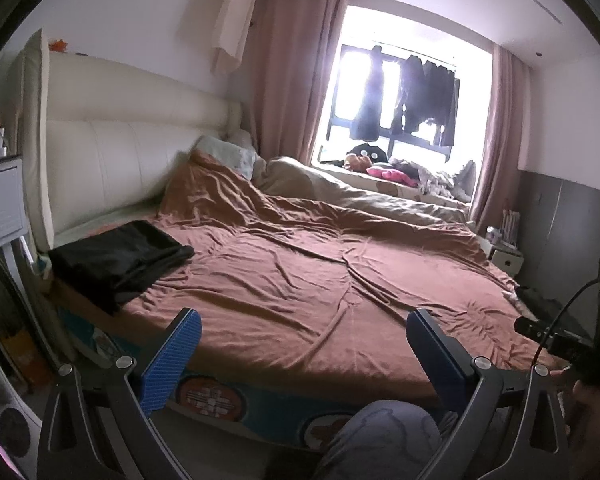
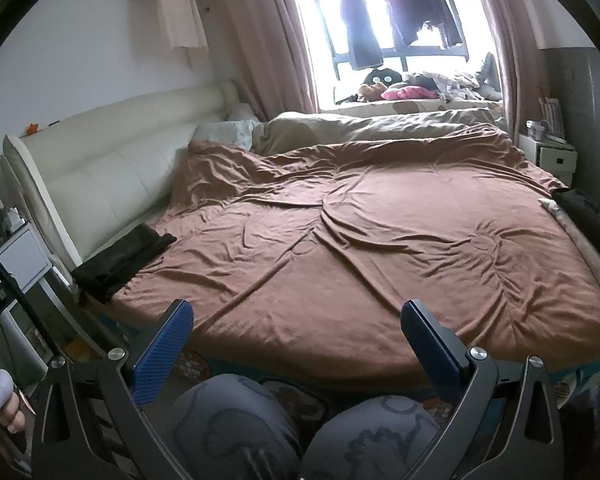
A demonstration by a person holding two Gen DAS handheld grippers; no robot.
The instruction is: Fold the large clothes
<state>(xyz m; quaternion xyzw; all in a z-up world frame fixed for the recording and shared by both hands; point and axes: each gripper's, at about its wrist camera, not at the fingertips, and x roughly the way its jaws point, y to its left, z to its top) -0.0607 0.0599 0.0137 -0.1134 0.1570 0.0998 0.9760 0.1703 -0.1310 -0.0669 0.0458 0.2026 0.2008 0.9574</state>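
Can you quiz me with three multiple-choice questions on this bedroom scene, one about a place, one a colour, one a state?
1. Where does the folded black garment lie?
A. by the headboard
B. on the windowsill
C. on the floor

2. What colour is the bedspread?
A. white
B. reddish brown
C. green

3. How are the left gripper and right gripper?
A. both shut on cloth
B. one open
C. both open, empty

Answers: 1 A, it sits on the bed corner beside the headboard. 2 B, brown cloth covers the mattress. 3 C, the blue fingers stand wide apart with nothing between.
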